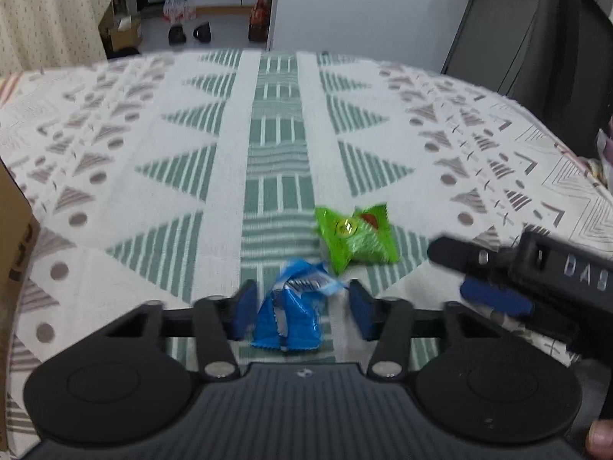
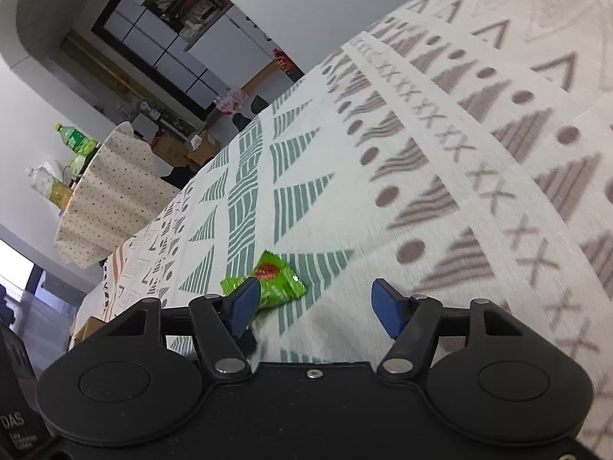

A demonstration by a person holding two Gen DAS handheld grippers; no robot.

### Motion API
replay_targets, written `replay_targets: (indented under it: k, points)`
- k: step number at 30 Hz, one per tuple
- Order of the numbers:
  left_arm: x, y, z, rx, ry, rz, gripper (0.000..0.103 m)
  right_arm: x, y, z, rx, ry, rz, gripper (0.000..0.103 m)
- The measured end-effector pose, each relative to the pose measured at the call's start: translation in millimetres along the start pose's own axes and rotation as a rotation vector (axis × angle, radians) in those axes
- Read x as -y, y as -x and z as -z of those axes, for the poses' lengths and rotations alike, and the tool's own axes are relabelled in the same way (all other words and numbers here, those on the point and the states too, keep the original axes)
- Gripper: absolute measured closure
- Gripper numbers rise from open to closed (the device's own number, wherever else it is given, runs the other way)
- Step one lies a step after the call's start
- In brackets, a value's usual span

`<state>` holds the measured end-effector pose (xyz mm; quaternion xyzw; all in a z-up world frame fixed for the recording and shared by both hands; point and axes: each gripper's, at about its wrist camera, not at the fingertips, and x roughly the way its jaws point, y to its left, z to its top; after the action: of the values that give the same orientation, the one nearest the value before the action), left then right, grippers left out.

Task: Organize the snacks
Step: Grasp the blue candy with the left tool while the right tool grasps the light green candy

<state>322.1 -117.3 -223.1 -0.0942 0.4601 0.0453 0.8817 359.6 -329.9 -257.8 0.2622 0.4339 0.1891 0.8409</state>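
Blue wrapper [image 1: 292, 308] lies on the patterned tablecloth [image 1: 153, 153] between the spread fingers of the left gripper [image 1: 302, 308], seemingly not yet pinched. Next, close on it. The right gripper [image 2: 320, 306] hangs spread beside the green packet [image 2: 270, 281].

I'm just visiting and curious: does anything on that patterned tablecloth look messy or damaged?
Nothing looks damaged or spilled. Two snack packets lie loose on the tablecloth: a crumpled blue foil packet between the open left gripper fingers, and a green foil packet just beyond.
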Motion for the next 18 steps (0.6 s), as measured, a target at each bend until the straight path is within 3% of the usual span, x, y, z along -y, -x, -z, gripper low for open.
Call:
replay_targets:
  k: [1, 4, 18]
  points:
    - [-2.0, -2.4, 1.7, -0.011, 0.009, -0.005, 0.068, -1.5, -3.9, -2.4, 0.005, 0.014, -0.003, 0.038]
    - [-3.7, 0.4, 3.9, 0.002, 0.013, 0.001, 0.070, -4.1, -12.7, -6.8, 0.007, 0.030, -0.015, 0.038]
    - [-25.4, 7.4, 1.1, 0.011, 0.101, 0.000, 0.071, -36.2, -34.8, 1.5, -0.026, 0.176, -0.018, 0.038]
